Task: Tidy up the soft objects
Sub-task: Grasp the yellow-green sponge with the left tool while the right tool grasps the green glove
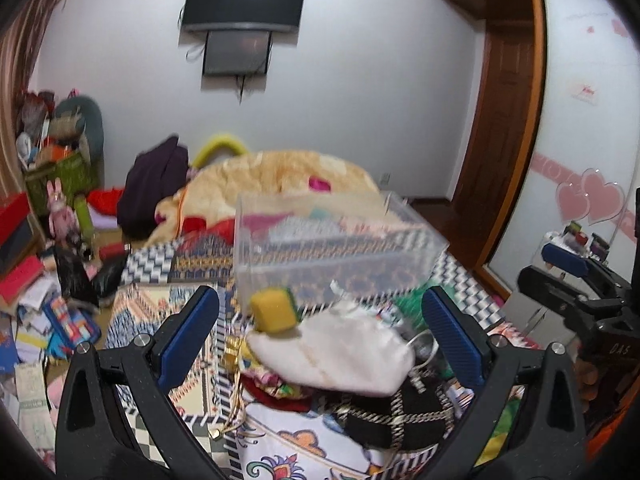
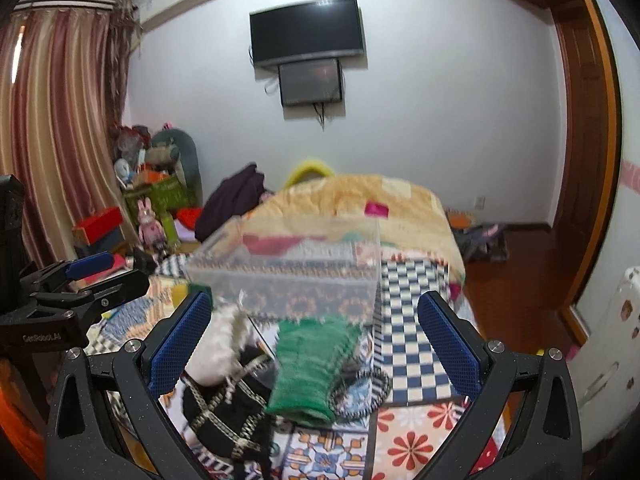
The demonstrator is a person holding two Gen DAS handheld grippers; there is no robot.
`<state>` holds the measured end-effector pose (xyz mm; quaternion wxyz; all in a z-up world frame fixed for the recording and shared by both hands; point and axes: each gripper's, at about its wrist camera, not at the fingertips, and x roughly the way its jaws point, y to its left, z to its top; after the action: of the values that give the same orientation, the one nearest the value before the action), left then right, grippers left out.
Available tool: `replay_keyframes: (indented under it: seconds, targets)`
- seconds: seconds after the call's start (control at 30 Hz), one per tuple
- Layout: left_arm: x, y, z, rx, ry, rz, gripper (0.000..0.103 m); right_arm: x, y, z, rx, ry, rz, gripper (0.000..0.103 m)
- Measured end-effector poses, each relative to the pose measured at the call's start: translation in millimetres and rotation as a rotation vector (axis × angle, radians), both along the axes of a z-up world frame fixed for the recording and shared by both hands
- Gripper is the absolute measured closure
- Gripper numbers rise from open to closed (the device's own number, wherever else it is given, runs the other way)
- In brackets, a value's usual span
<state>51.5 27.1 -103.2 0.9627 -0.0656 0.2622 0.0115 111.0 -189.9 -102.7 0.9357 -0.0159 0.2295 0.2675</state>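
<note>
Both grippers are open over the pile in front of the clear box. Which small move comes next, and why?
Probably lower the open left gripper onto the white fluffy cloth and close. It lies on top of the pile, between the jaws, nothing covering it, with the clear plastic box just behind. The right gripper is also open, over the green knitted cloth.

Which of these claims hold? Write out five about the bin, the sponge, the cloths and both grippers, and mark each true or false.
1. The left gripper is open. True.
2. The right gripper is clamped on the green cloth. False: it is open, holding nothing.
3. The clear plastic bin sits on the patterned bedspread. True.
4. The yellow sponge lies inside the bin. False: it sits outside, in front of it.
5. The white cloth lies in front of the bin. True.
</note>
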Motion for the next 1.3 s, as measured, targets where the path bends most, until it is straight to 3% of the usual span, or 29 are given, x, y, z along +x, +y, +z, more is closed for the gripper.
replay_keyframes:
  seconds: [0.03,0.1,0.33,0.53,0.67,0.9,1.0,1.3]
  targets:
    - [2.4,1.5,-5.0,-0.008,0.011,0.002,0.002,2.6,-1.1,-4.6,-0.002,0.018,0.000,0.000]
    - [10.3,5.6,-16.9,-0.018,0.047,0.011,0.015,8.5,-2.8,-13.2,-0.007,0.053,-0.003,0.000]
    - [41.9,14.1,-43.5,-0.099,0.117,0.037,0.027,26.8,-1.5,-38.8,-0.036,0.167,0.011,0.015]
    - [57.7,15.3,-53.2,-0.118,0.141,0.034,0.046,38.8,4.6,-51.0,-0.030,0.239,0.048,0.035]
    - [66.4,19.5,-60.3,-0.100,0.162,0.036,0.067,38.8,12.8,-57.8,-0.037,0.261,0.077,0.055]
    - [61.4,23.2,-59.2,-0.099,0.146,0.045,0.069,35.7,13.5,-52.7,-0.044,0.244,0.098,0.086]
    - [53.2,25.7,-52.0,-0.086,0.133,0.045,0.070,34.7,13.1,-46.5,-0.046,0.225,0.091,0.091]
    - [34.3,29.6,-13.5,-0.080,0.026,0.040,0.070,33.9,-1.0,-13.1,0.004,0.127,0.058,0.092]
